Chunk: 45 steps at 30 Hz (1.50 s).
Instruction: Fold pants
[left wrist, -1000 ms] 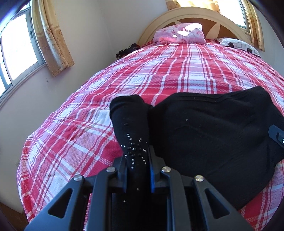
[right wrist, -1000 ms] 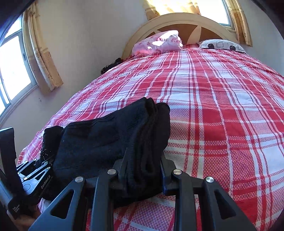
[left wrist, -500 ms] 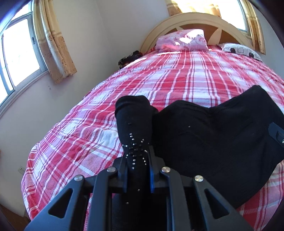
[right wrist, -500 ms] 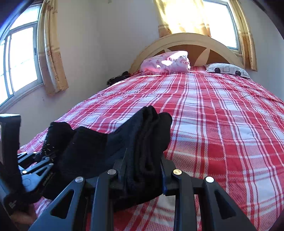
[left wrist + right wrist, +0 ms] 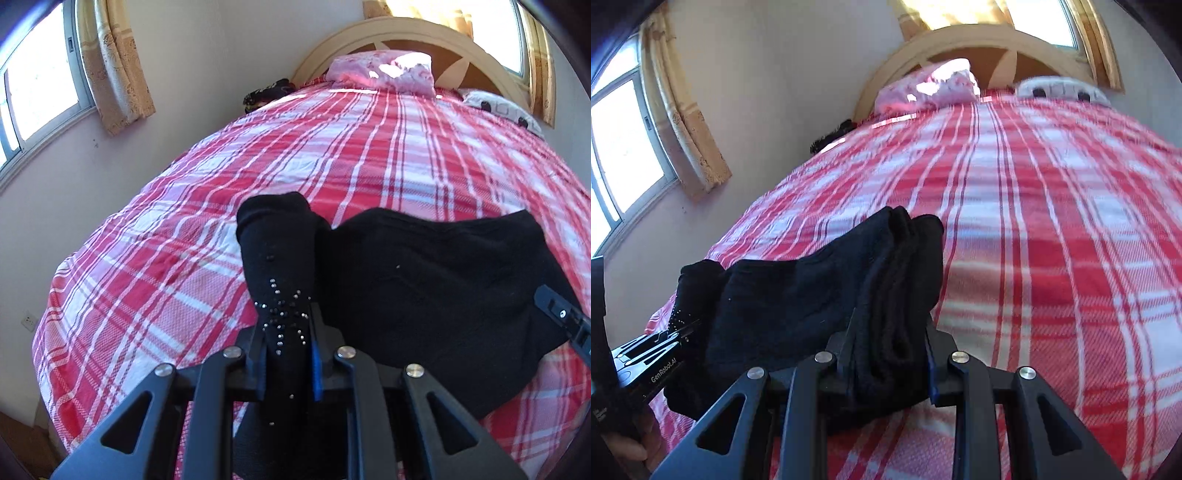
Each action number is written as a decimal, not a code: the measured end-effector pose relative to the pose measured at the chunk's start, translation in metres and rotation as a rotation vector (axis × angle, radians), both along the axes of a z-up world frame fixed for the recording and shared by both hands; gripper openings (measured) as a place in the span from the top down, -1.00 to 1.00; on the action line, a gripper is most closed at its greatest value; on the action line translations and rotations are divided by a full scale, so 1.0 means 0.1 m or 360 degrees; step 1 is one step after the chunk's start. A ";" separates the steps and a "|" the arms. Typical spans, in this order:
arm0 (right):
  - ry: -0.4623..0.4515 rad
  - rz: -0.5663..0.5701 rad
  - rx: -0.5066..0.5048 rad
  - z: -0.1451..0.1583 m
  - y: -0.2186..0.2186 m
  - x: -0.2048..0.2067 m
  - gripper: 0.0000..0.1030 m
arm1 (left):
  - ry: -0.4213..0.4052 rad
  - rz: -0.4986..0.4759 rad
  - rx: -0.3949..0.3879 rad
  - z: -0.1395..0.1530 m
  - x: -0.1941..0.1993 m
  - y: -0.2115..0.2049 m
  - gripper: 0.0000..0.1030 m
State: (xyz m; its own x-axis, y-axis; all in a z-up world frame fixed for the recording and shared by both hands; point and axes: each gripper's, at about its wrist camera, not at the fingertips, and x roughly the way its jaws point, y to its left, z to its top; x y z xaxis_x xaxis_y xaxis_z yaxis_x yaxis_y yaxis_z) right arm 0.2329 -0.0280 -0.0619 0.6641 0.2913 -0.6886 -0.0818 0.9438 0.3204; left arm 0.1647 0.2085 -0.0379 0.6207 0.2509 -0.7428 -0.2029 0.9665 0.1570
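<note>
On the red checked bed point(image 5: 369, 177) we had the black pants point(image 5: 436, 291) bunched at its near end and held up at both ends, so we judged ourselves midway through a fold, with the next move calling for both ends to travel together and land flat. Our right gripper point(image 5: 890, 354) was clamped on a thick bundle of layers, while our left gripper point(image 5: 286, 350) pinched the studded end, its jaws having just eased slightly.
</note>
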 end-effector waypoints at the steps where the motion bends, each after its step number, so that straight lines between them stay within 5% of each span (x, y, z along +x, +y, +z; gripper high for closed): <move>1: 0.0047 -0.0009 0.0024 -0.05 -0.02 0.01 0.45 | 0.0028 0.0011 0.0027 -0.06 0.01 -0.01 0.56; 5: 0.0111 -0.0050 0.0154 -0.20 -0.17 0.03 0.41 | -0.0003 0.0071 0.0187 -0.22 0.00 -0.05 0.15; 7: 0.0119 -0.0060 0.0232 -0.24 -0.24 0.03 0.26 | -0.0032 0.0123 0.0134 -0.17 -0.04 0.05 -0.37; 8: 0.0126 -0.0077 0.0294 -0.27 -0.30 0.01 0.09 | -0.0048 0.0135 0.0054 -0.12 -0.08 0.16 -0.47; 10: 0.0143 -0.0133 0.0487 -0.32 -0.48 -0.04 0.05 | -0.0095 0.0170 -0.0040 -0.04 -0.19 0.39 -0.61; 12: 0.0125 -0.0220 0.0553 -0.29 -0.60 -0.14 0.02 | -0.0149 0.0232 -0.0002 0.05 -0.33 0.58 -0.77; 15: -0.0087 -0.0301 0.0303 -0.04 -0.53 -0.35 0.02 | -0.0231 0.0373 0.0123 0.19 -0.45 0.75 -0.75; 20: -0.0410 -0.0103 -0.0090 0.45 -0.06 -0.48 0.03 | -0.0285 0.0317 0.0072 0.35 -0.41 0.75 -0.72; 24: -0.0374 0.0209 -0.0205 0.40 0.36 -0.32 0.03 | -0.0274 0.0085 0.0042 0.35 -0.21 0.44 -0.72; 29: -0.0014 0.0189 -0.0116 -0.05 0.34 0.06 0.03 | -0.0038 0.0078 0.0176 -0.03 -0.02 0.19 -0.62; 33: -0.0045 0.0198 -0.0159 -0.07 0.36 0.05 0.00 | -0.0021 0.0144 0.0176 -0.17 -0.07 0.24 -0.75; 38: -0.0078 0.0289 -0.0435 -0.10 0.65 -0.03 -0.46 | -0.0010 0.0157 0.0198 -0.09 -0.12 0.24 -0.80; 45: -0.0082 0.0296 -0.0521 -0.13 0.70 -0.07 -0.50 | 0.0010 0.0154 0.0177 -0.10 -0.28 0.20 -0.80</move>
